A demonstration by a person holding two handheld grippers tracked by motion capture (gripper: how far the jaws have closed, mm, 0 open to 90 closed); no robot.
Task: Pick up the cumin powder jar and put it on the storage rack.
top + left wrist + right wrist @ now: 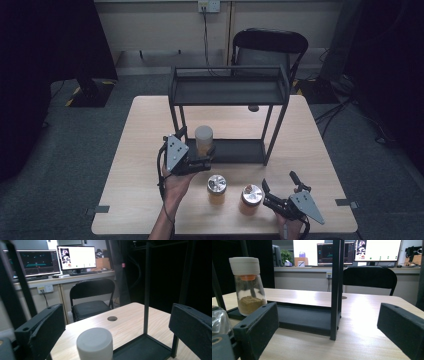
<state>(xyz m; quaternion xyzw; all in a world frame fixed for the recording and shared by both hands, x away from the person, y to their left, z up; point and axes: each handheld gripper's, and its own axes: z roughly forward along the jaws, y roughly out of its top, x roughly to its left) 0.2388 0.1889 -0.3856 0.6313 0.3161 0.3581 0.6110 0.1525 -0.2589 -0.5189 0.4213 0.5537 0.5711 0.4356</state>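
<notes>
The white-capped jar (203, 139) stood on the lower shelf of the black rack (230, 92), at its left end, between the wide-open jaws of the left gripper (206, 159) and not yet held. A hasty closing could have tipped the tall jar or knocked it against a rack post. The right gripper (280, 192) also gaped, empty, beside 2 metal-lidded jars (217, 188) on the worktop (145, 150): 3 jars, 1 rack, 2 grippers.
</notes>
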